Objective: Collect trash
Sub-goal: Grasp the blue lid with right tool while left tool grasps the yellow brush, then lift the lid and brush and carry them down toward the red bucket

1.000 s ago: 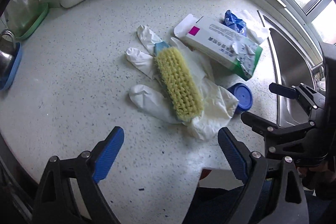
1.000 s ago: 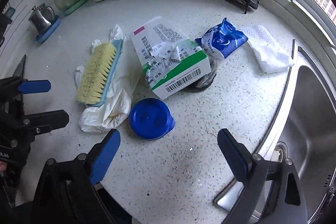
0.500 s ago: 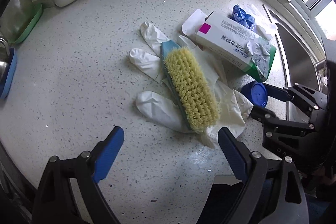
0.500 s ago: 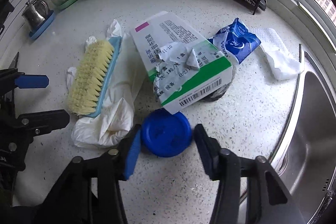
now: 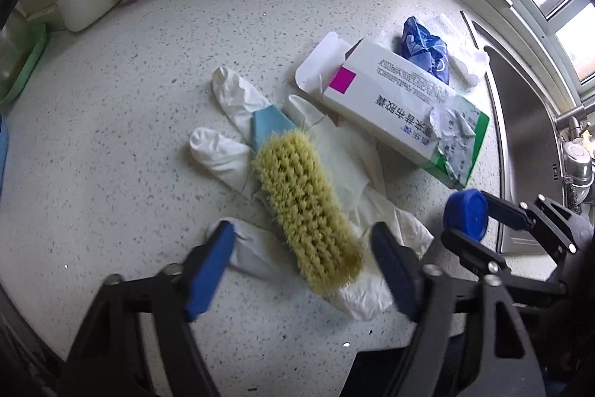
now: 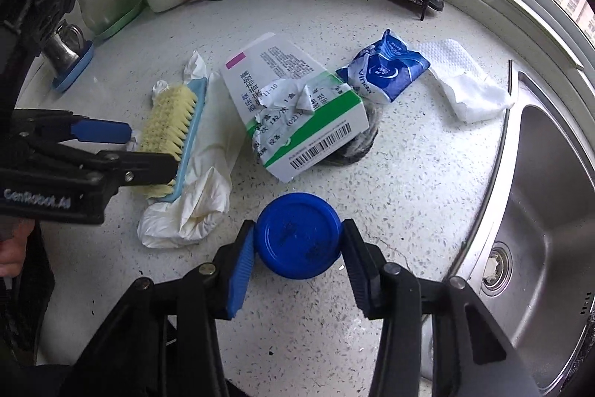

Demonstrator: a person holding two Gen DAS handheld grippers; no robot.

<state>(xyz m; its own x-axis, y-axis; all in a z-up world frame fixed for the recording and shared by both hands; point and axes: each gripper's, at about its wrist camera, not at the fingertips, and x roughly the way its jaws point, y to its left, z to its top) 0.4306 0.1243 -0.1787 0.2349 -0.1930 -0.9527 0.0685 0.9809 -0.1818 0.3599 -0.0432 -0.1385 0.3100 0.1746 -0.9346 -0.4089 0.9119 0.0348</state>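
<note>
On the speckled surface (image 6: 427, 173), the left gripper (image 5: 301, 244) comes first, its jaws half open and just now closing in around the near end of the yellow scrub brush (image 5: 308, 207), pads not yet pressing. The brush lies bristles-up on a limp white glove (image 5: 230, 151), which looks soft and likely to drag along. A torn carton (image 6: 293, 110) sits next, light and crushable (its flap hangs open). Nearer the sink (image 6: 550, 196), the right gripper (image 6: 297, 244) has its jaws closed on the blue cap (image 6: 297, 233), a pad on either side of the rim. The cap looks stiff, light and smooth, so the rim seems the sensible hold.
</note>
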